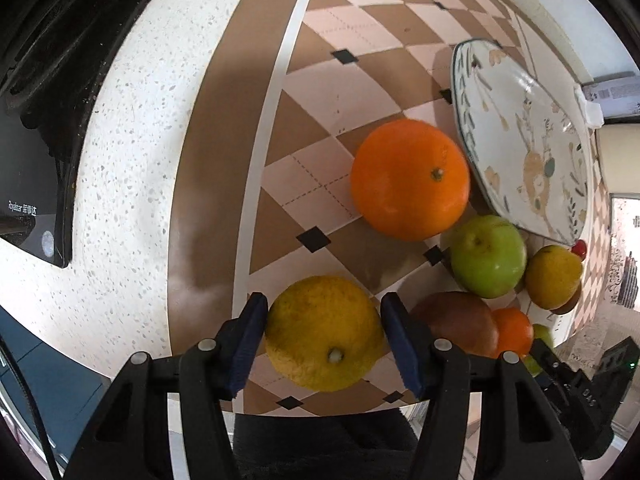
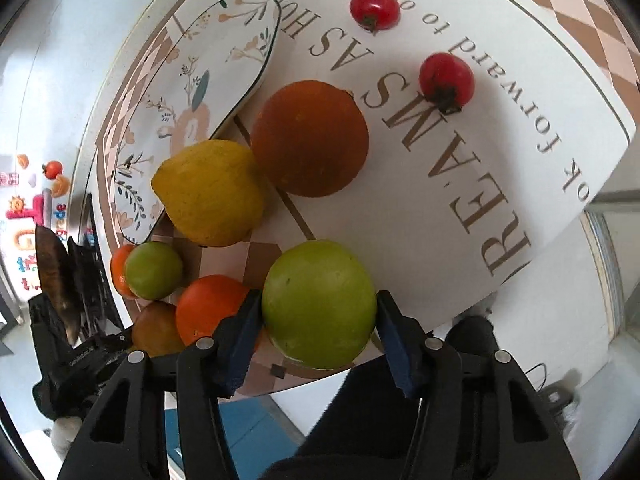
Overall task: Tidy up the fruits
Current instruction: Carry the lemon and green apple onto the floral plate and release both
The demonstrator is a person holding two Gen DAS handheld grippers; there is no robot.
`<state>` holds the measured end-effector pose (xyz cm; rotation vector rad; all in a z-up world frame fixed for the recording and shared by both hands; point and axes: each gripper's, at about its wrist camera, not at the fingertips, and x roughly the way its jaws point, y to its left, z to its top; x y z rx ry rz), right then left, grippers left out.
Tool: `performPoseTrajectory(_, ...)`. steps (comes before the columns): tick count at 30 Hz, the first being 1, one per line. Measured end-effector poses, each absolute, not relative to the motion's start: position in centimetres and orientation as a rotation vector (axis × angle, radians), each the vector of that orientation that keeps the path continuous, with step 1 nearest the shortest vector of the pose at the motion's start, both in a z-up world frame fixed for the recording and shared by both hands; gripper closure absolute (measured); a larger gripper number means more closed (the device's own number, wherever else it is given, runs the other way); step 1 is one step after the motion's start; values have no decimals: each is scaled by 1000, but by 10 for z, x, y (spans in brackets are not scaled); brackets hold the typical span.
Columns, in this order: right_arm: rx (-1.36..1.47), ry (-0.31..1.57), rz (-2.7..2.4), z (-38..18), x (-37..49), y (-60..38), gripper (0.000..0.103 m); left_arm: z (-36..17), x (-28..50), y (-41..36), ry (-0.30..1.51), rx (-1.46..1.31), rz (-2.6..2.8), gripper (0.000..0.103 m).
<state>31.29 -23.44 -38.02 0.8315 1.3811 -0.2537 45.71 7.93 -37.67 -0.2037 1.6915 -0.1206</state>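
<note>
A: What does the left gripper (image 1: 324, 336) have?

B: A yellow lemon (image 1: 323, 333). It sits between the blue pads (image 1: 250, 340), and both pads press its sides, so the jaws are closed on it. The lemon rests near the edge of the checked tablecloth (image 1: 320, 92).

A: And the right gripper (image 2: 318, 322)?

B: It is clamped on a green apple (image 2: 319, 303), one pad against each side, at the near edge of the table.

A: Where is the other fruit?

B: In the left wrist view a large orange (image 1: 410, 179) lies beyond the lemon, just beside the rim of the flowered plate (image 1: 472, 92). To the right of it lie another green apple (image 1: 489, 256), a second lemon (image 1: 554, 278) and a brown fruit (image 1: 456, 320).

A: And from the right side?

B: A dark orange fruit (image 2: 310, 138) and that second lemon lie touching, at the corner of the white lettered tray (image 2: 500, 184). Two small red fruits (image 2: 375, 9) sit farther off on that tray, apart from each other. To the left of the held apple lie a small orange (image 2: 210, 304), a green apple and more orange fruit behind it.
</note>
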Motion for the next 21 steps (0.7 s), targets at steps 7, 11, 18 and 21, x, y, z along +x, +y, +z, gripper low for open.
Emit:
performPoseTrajectory(7, 780, 1408, -250, -380, 327, -232, 44, -388, 462, 68, 1697, -163, -123, 49)
performPoseTrajectory(11, 724, 1430, -247, -383, 333, -225, 44, -388, 465, 62, 1696, -155, -135, 49)
performPoseTrajectory(18, 696, 1446, -254, -383, 335, -223, 44, -392, 466, 81, 1732, -250, -184, 48)
performPoseTrajectory(21, 713, 1445, -259, -383, 335, -225, 44, -391, 472, 96, 1732, -314, -183, 48)
